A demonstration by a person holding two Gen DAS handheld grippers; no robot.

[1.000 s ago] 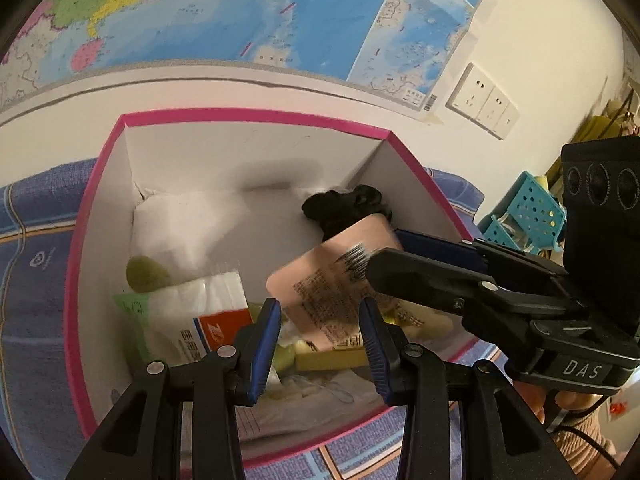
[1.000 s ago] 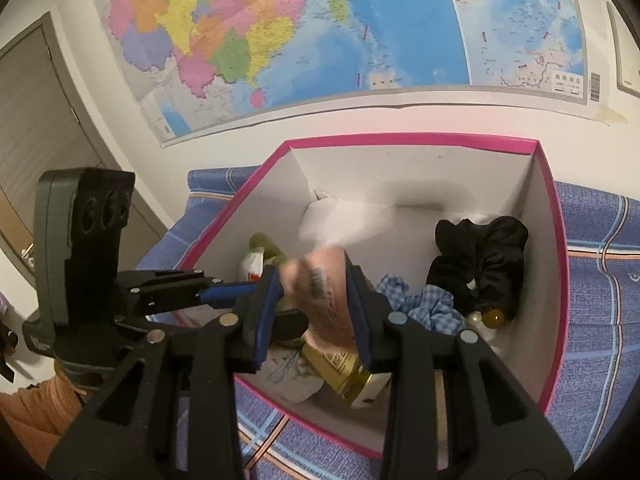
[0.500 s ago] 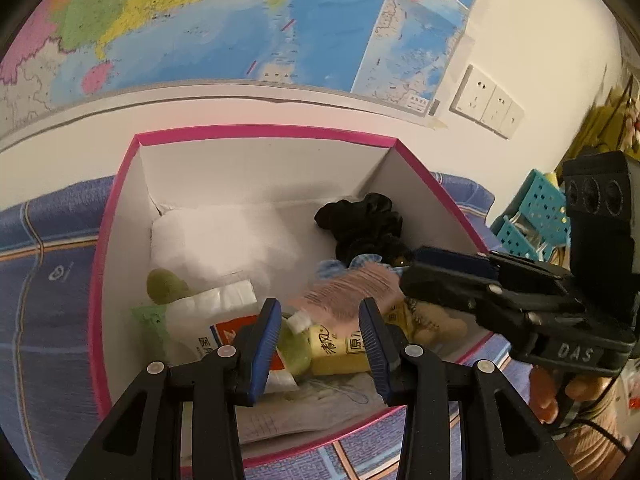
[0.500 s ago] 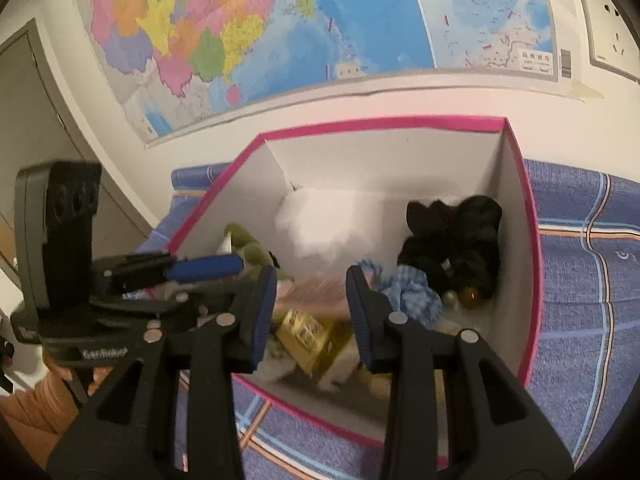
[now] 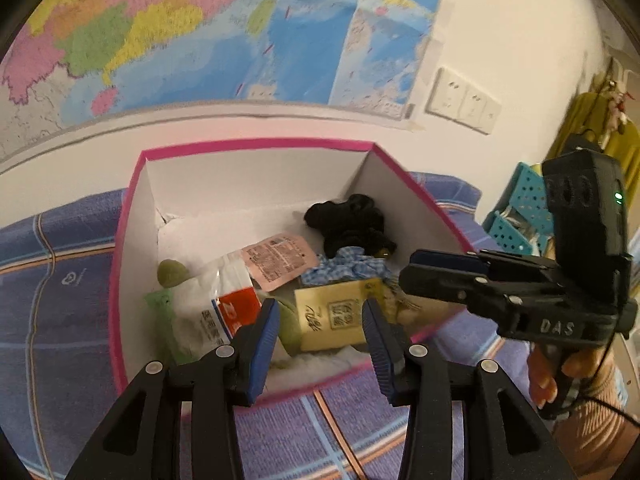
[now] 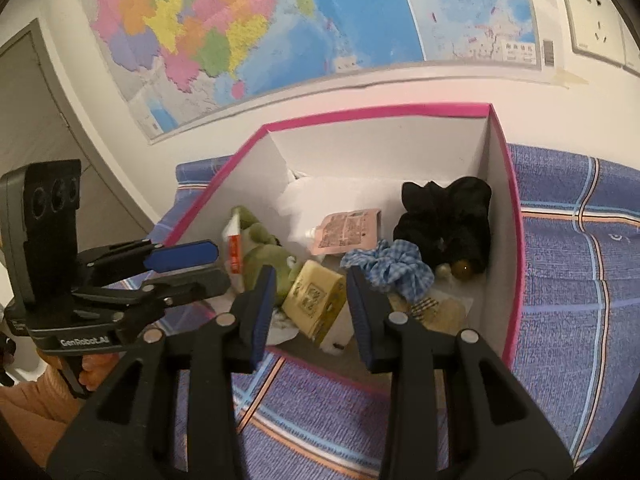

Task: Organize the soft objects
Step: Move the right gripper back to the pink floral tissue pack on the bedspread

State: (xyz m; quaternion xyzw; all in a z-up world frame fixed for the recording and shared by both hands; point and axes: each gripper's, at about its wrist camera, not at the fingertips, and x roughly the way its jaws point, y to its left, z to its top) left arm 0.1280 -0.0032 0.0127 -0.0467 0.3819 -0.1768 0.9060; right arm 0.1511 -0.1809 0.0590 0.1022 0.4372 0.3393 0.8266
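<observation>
A white box with a pink rim [image 5: 256, 145] [image 6: 376, 112] stands on the blue plaid sheet. Inside lie a pink pouch [image 5: 278, 261] [image 6: 348, 230], a black scrunchie [image 5: 348, 224] [image 6: 448, 220], a blue checked scrunchie [image 6: 390, 266], a green plush [image 6: 260, 256], a white tissue pack with a red label [image 5: 224, 304] and a gold packet [image 5: 332, 316] [image 6: 316, 300]. My left gripper [image 5: 320, 336] [image 6: 200, 268] hovers over the box's near rim, its jaws opening with nothing between them. My right gripper [image 6: 312, 308] [image 5: 424, 270] stands open and empty just short of the near rim.
The box sits against a white wall with a large map [image 6: 280, 20] and sockets [image 5: 464, 100]. Blue plaid sheet [image 6: 580, 280] spreads on both sides and in front. A teal perforated basket [image 5: 520, 216] stands off to the right. A hand [image 5: 560, 368] grips the right tool.
The pink pouch was between my right gripper's fingers a second ago; it now lies loose in the box. Both grippers have drawn back from the box. The left jaws stand slightly wider.
</observation>
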